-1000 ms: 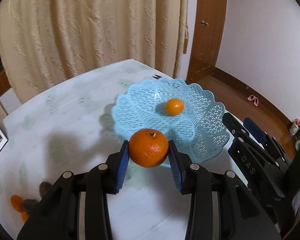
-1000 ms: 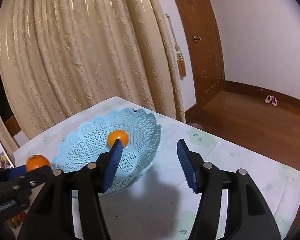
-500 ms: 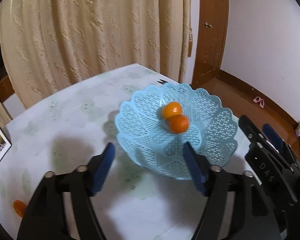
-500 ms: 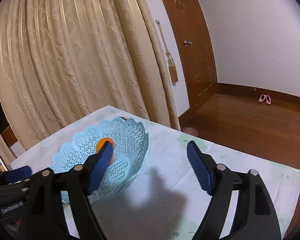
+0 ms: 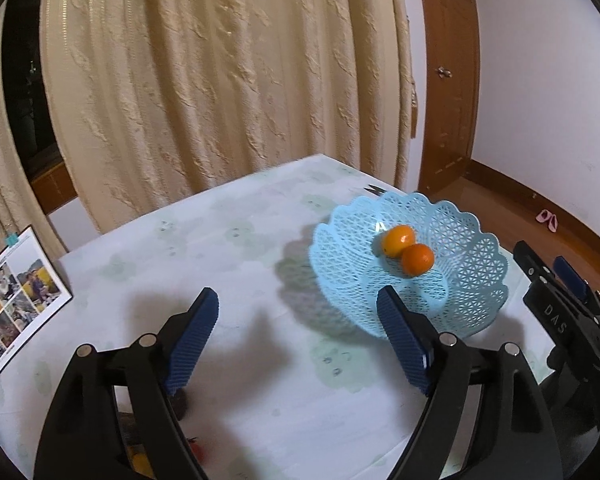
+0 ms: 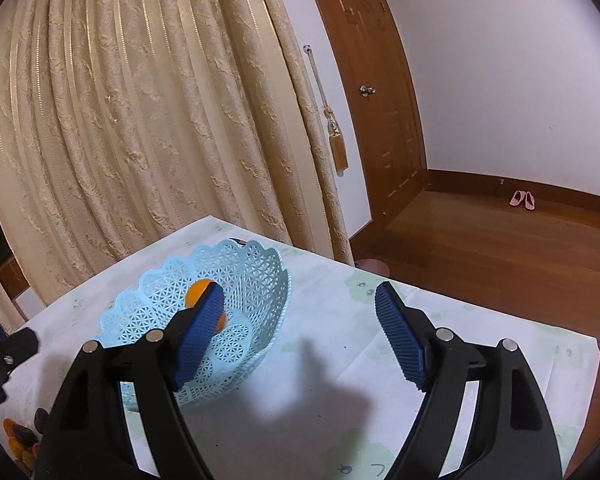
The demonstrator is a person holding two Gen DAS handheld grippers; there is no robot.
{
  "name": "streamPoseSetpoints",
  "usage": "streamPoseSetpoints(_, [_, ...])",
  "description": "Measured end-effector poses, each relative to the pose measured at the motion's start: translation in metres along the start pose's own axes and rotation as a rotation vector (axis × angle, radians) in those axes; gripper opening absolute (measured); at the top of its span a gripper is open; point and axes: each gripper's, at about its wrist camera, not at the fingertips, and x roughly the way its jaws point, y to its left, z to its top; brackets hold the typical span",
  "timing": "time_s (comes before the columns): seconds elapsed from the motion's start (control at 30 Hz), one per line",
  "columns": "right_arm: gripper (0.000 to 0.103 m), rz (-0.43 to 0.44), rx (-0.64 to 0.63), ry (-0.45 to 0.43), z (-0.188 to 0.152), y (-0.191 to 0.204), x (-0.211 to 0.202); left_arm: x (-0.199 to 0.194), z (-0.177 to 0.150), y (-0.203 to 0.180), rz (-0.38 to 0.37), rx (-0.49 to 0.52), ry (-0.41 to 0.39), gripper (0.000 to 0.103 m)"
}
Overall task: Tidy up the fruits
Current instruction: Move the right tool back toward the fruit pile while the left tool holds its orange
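Observation:
A light blue lattice basket [image 5: 472, 288] stands on the table at the right and holds two oranges [image 5: 417, 259], touching each other. My left gripper [image 5: 298, 320] is open and empty, above the table to the left of the basket. My right gripper [image 6: 300, 320] is open and empty; its left pad partly hides an orange [image 6: 196, 295] in the basket [image 6: 256, 276]. The right gripper's body also shows at the right edge of the left wrist view [image 5: 560, 312].
A photo card [image 5: 16, 288] stands at the table's left edge. Small dark and orange fruit pieces [image 6: 20, 434] lie at the near left of the table. A curtain [image 5: 220, 80] hangs behind; the table's right edge drops to a wooden floor [image 6: 500, 248].
My left gripper opened and let the orange go into the basket beside the first one, then drew back and to the left. My right gripper also pulled back a little.

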Motion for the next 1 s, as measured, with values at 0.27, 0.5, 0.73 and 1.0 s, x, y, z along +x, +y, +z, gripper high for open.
streamPoseSetpoints(0.27, [0.080, -0.014, -0.041, -0.002, -0.003, 0.012, -0.006, -0.018, -0.009, 0.029, 0.042, -0.034, -0.016, 0.086])
streamPoseSetpoints(0.5, [0.080, 0.052, -0.093, 0.039, -0.016, 0.035, -0.020, -0.030, -0.020, 0.072, 0.089, -0.076, -0.010, 0.088])
streamPoseSetpoints(0.73, [0.080, 0.118, -0.150, 0.058, -0.023, 0.069, -0.036, -0.039, -0.043, 0.137, 0.151, -0.166, 0.041, 0.088])
streamPoseSetpoints(1.0, [0.080, 0.212, -0.234, 0.110, -0.037, 0.116, -0.043, -0.044, -0.077, 0.206, 0.190, -0.318, 0.118, 0.088])
